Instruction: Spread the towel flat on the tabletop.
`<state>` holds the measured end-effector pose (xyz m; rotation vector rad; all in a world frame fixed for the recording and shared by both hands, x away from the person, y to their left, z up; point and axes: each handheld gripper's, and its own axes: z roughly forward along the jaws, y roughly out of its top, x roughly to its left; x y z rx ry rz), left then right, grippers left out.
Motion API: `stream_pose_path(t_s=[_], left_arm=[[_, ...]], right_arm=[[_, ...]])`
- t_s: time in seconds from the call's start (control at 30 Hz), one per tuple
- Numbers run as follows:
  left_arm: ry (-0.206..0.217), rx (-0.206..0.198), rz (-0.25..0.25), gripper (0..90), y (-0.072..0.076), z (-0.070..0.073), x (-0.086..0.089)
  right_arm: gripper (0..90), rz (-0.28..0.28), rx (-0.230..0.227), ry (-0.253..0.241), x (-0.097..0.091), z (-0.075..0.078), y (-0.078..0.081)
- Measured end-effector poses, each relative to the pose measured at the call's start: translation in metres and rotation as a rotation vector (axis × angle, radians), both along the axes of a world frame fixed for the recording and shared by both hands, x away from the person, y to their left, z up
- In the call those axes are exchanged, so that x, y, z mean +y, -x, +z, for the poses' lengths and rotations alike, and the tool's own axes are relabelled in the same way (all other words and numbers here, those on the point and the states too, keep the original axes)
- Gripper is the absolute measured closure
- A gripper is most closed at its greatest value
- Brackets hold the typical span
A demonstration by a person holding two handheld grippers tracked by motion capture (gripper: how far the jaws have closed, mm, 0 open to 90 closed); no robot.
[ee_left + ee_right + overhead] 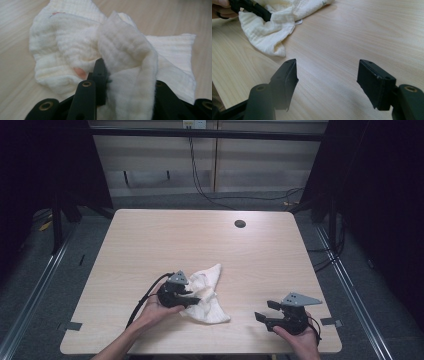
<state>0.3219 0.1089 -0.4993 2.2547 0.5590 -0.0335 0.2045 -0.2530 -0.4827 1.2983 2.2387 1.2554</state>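
Note:
A crumpled white cloth (207,295) lies on the wooden table (200,245), left of centre near the front. My left gripper (192,299) is shut on a fold of the cloth (125,75), which drapes over its jaws and hides one of them. A small pink mark shows on the cloth's weave. My right gripper (265,311) rests low at the front right, open, with bare table between its jaws (327,77). In the right gripper view the cloth (274,25) lies off to the upper left, with the left gripper (265,15) biting into it.
A round dark grommet hole (240,224) sits near the table's far edge. Black cables (200,180) run across the floor behind the table. Metal rails (30,290) flank both sides.

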Motion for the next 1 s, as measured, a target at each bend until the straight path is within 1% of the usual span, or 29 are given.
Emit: stream_pose_path(t_s=[0.03, 0.1, 0.13, 0.17, 0.2, 0.23, 0.27, 0.3, 0.33, 0.37, 0.4, 0.43, 0.47, 0.57, 0.6, 0.63, 0.7, 0.73, 0.77, 0.8, 0.83, 0.87, 0.9, 0.93, 0.97, 1.0], left_arm=[[0.000, 0.003, -0.033, 70.6, 0.005, 0.000, -0.004], [-0.001, 0.002, -0.052, 70.6, 0.010, 0.001, -0.009], [-0.001, 0.002, -0.052, 70.5, 0.010, 0.001, -0.009], [-0.003, 0.004, -0.073, 70.5, 0.015, 0.001, -0.013], [-0.007, 0.007, -0.084, 70.4, 0.018, 0.002, -0.015], [-0.007, 0.007, -0.084, 70.5, 0.018, 0.002, -0.015], [-0.016, 0.010, -0.112, 70.4, 0.023, 0.002, -0.018], [-0.009, 0.011, -0.128, 70.4, 0.026, 0.002, -0.019], [-0.013, 0.015, -0.135, 70.4, 0.029, 0.003, -0.020], [-0.016, 0.010, -0.150, 70.4, 0.032, 0.003, -0.021], [-0.016, 0.010, -0.150, 70.3, 0.032, 0.003, -0.021], [-0.033, 0.001, -0.178, 70.1, 0.036, 0.005, -0.021], [-0.044, 0.001, -0.190, 69.9, 0.036, 0.006, -0.020], [-0.046, 0.007, -0.194, 68.5, 0.037, 0.006, -0.018], [-0.060, 0.020, -0.195, 67.3, 0.036, 0.008, -0.016], [-0.070, 0.026, -0.193, 65.1, 0.036, 0.009, -0.015], [-0.067, 0.031, -0.188, 57.9, 0.038, 0.010, -0.016], [-0.074, 0.026, -0.187, 53.6, 0.040, 0.016, -0.015], [-0.057, 0.028, -0.185, 48.7, 0.041, 0.019, -0.013], [-0.038, 0.020, -0.172, 44.6, 0.042, 0.023, -0.012], [-0.038, 0.020, -0.172, 41.5, 0.042, 0.023, -0.012], [-0.008, 0.017, -0.144, 38.4, 0.045, 0.033, -0.008], [-0.008, 0.017, -0.144, 35.7, 0.045, 0.033, -0.008], [0.031, 0.011, -0.134, 34.4, 0.046, 0.040, 0.000], [0.048, 0.013, -0.125, 33.5, 0.046, 0.044, 0.005], [0.076, 0.013, -0.116, 32.2, 0.047, 0.048, 0.009]], right_arm=[[32.1, 0.000, 0.002, 0.001, 0.000, 0.000, 0.000], [32.1, 0.001, 0.003, 0.001, 0.000, 0.000, 0.000], [32.1, 0.001, 0.003, 0.001, 0.000, 0.000, 0.000], [32.3, 0.005, 0.009, 0.000, 0.000, -0.001, 0.000], [32.3, 0.007, 0.016, 0.001, 0.001, -0.001, 0.000], [32.3, 0.007, 0.016, 0.001, 0.001, -0.001, 0.000], [32.5, 0.011, 0.018, 0.003, 0.001, -0.001, 0.001], [32.8, 0.013, 0.019, 0.006, 0.001, -0.001, 0.000], [32.9, 0.015, 0.020, 0.003, 0.001, -0.001, 0.000], [32.9, 0.016, 0.023, 0.003, 0.002, -0.001, 0.000], [33.1, 0.016, 0.026, 0.004, 0.002, -0.001, 0.000], [33.3, 0.018, 0.024, 0.006, 0.002, -0.001, 0.000], [33.3, 0.018, 0.025, 0.008, 0.003, -0.002, 0.000], [34.0, 0.023, 0.029, 0.010, 0.003, -0.002, -0.001], [35.4, 0.029, 0.031, 0.011, 0.005, -0.001, -0.003], [36.1, 0.033, 0.032, 0.013, 0.006, 0.000, -0.004], [38.0, 0.043, 0.019, 0.019, 0.008, 0.004, -0.007], [38.5, 0.045, 0.017, 0.019, 0.010, 0.007, -0.008], [40.3, 0.052, 0.013, 0.025, 0.011, 0.009, -0.010], [41.2, 0.060, 0.017, 0.023, 0.013, 0.010, -0.013], [41.2, 0.060, 0.017, 0.023, 0.013, 0.010, -0.013], [42.3, 0.067, 0.009, 0.036, 0.017, 0.014, -0.020], [42.3, 0.067, 0.009, 0.036, 0.017, 0.014, -0.020], [44.7, 0.080, 0.006, 0.037, 0.021, 0.019, -0.030], [45.8, 0.085, 0.004, 0.035, 0.024, 0.021, -0.036], [48.5, 0.097, 0.008, 0.027, 0.026, 0.022, -0.041]])
